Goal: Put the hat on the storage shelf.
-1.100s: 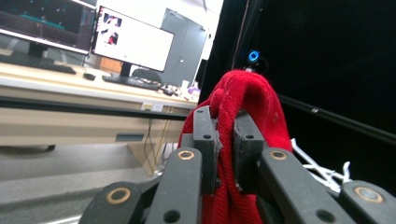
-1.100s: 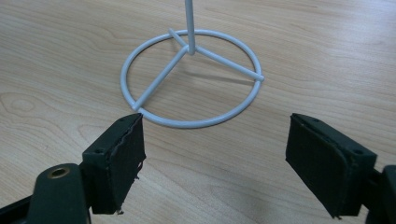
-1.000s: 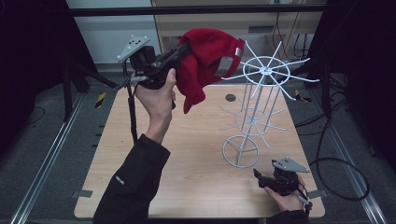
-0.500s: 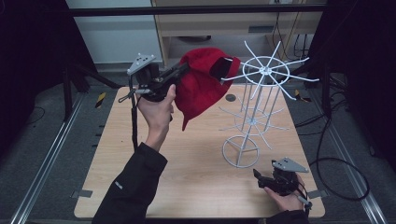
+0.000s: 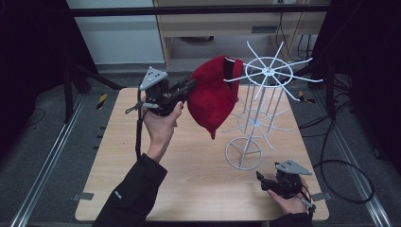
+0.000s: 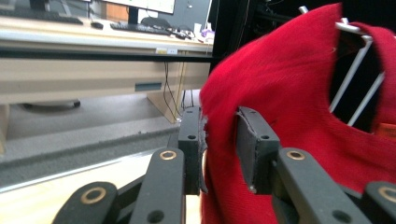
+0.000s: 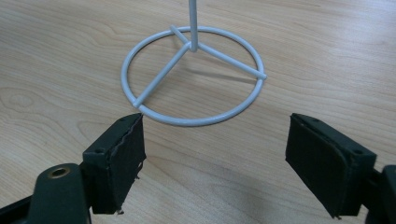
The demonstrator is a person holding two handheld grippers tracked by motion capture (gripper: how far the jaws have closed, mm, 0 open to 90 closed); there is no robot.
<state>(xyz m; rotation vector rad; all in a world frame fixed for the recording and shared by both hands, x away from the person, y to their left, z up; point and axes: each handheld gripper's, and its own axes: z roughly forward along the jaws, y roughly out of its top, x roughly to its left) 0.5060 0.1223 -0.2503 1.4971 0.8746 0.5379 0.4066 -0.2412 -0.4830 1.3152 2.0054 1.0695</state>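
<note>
A red knitted hat (image 5: 213, 97) hangs by its opening on a top arm of the white wire rack (image 5: 267, 73). My left gripper (image 5: 194, 85) is held up at the hat's left edge. In the left gripper view the hat's fabric (image 6: 289, 93) lies between the jaws (image 6: 219, 135), which have just been opening and stand slackly apart around it. A rack wire (image 6: 352, 70) passes through the hat's opening. My right gripper (image 5: 261, 178) rests open on the table near the rack's base ring (image 7: 187, 122), with nothing between its fingers.
The wooden table (image 5: 123, 189) carries the rack on its right half, with lower wire tiers (image 5: 255, 120) under the top wheel. Cables and metal rails run along the floor on both sides. A desk stands beyond the table's far edge.
My left hand has sunk with the hat, bringing it lower against the rack's top arm, and its jaws now stand wider. The right gripper has kept still.
</note>
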